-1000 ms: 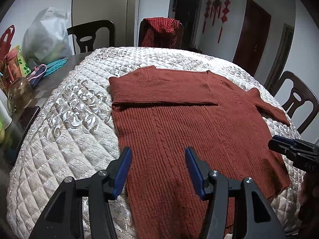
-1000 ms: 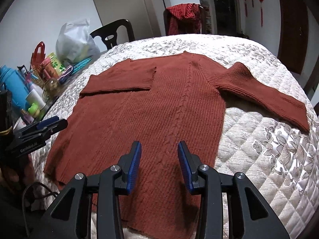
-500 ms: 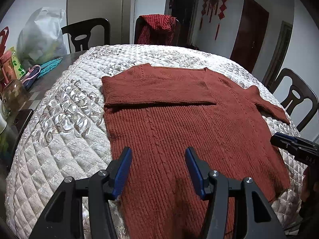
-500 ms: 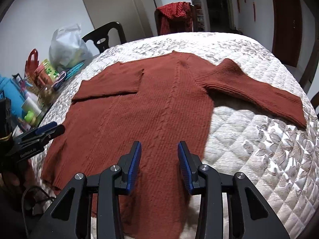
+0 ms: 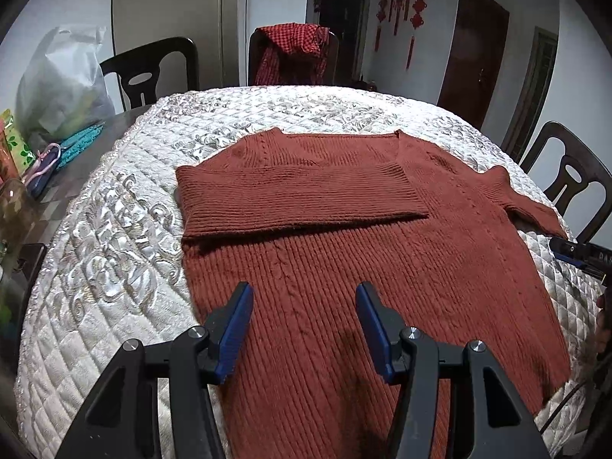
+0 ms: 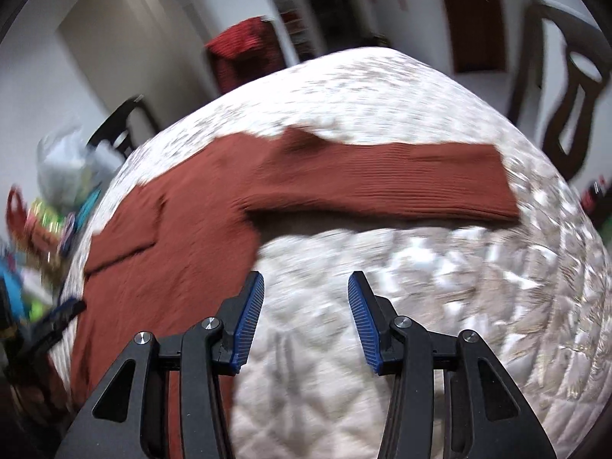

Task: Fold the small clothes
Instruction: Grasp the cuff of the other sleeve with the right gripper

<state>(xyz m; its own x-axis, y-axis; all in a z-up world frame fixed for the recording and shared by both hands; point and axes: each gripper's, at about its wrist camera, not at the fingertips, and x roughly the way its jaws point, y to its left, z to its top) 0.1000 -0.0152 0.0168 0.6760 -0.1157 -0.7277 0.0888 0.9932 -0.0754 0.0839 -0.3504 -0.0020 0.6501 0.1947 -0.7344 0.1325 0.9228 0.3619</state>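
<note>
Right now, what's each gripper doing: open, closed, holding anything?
Left gripper: open, empty, over the rust-red ribbed knit sweater.
Right gripper: open, empty, over the white quilted cover.

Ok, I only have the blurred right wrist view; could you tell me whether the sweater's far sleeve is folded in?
Observer: Yes, the left sleeve lies flat across the chest of the sweater, with its cuff past the middle.
Operator: Thank you. Is the left gripper holding anything?
Observer: No, the left gripper is open and empty above the lower part of the sweater.
Operator: And where does my gripper show from there?
Observer: Only the tip of the right gripper shows, at the right edge, close to the cuff of the right sleeve. I cannot tell whether they touch.
</note>
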